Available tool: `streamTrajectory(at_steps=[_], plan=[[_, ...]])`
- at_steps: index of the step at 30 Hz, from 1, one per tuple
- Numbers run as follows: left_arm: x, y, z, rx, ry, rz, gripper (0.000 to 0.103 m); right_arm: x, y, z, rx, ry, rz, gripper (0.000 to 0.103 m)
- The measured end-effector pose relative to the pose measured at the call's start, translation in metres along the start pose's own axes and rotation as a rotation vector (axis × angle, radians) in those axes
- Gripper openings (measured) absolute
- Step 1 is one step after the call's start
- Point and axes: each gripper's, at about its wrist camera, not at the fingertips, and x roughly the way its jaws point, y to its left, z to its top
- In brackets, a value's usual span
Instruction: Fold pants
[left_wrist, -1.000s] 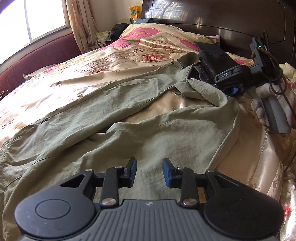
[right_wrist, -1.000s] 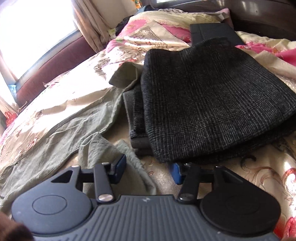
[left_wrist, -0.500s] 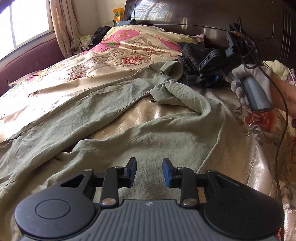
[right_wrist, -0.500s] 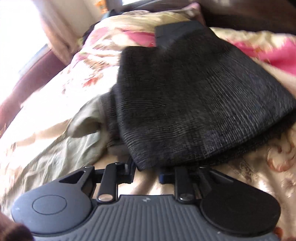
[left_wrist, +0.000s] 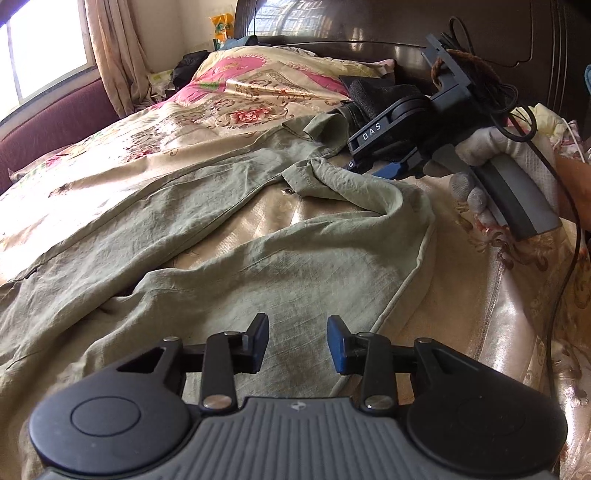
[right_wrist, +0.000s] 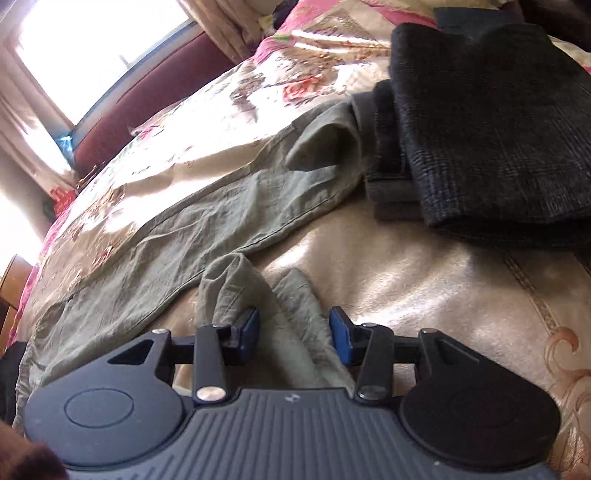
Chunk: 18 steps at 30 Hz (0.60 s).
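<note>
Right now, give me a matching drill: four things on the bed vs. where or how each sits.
Things:
1. green pants
2. dark folded stack
3. left gripper
4. right gripper

States:
A. folded, beside the far pant leg's hem
B. jaws opening, crumpled hem cloth between them
C. spread unfolded and wrinkled across the bedspread
D. jaws opening over flat fabric, nothing between them

Pairs: 1-C, 2-A, 3-D, 4-B
</note>
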Motion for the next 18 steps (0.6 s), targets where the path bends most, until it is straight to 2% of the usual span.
streamTrajectory(at_steps=[1,2,3,6,10,12,14,16,17,18], plan=[[0.000,0.000,0.000,-0.004,0.002,-0.002,0.049,0.002,0.002,-0.001,-0.008,0.001,-0.035,0.027],[0.001,0.000,0.001,-0.006,0.004,-0.005,0.049,0.003,-0.002,0.002,0.011,0.006,-0.072,0.010],[0.001,-0.001,0.001,-0.005,0.003,-0.005,0.049,0.002,-0.007,0.002,0.054,0.005,-0.072,0.003],[-0.002,-0.004,0.002,0.008,-0.009,-0.005,0.049,-0.016,-0.028,0.002,0.204,-0.061,-0.024,0.002],[-0.004,-0.007,0.006,0.019,-0.036,-0.010,0.049,-0.084,-0.044,-0.015,0.300,-0.264,-0.026,0.002],[-0.002,-0.008,0.007,0.012,-0.041,-0.022,0.049,-0.116,-0.052,-0.032,0.334,-0.344,-0.087,0.002],[0.001,-0.012,0.007,0.014,-0.043,-0.035,0.049,-0.132,-0.061,-0.048,0.331,-0.383,-0.200,0.003],[0.005,-0.018,0.005,0.029,-0.035,-0.045,0.050,-0.132,-0.070,-0.057,0.298,-0.349,-0.327,0.006],[0.008,-0.021,0.004,0.041,-0.028,-0.046,0.050,-0.130,-0.074,-0.062,0.300,-0.329,-0.366,0.006],[0.010,-0.024,0.003,0.054,-0.022,-0.046,0.051,-0.131,-0.078,-0.065,0.309,-0.315,-0.371,0.006]])
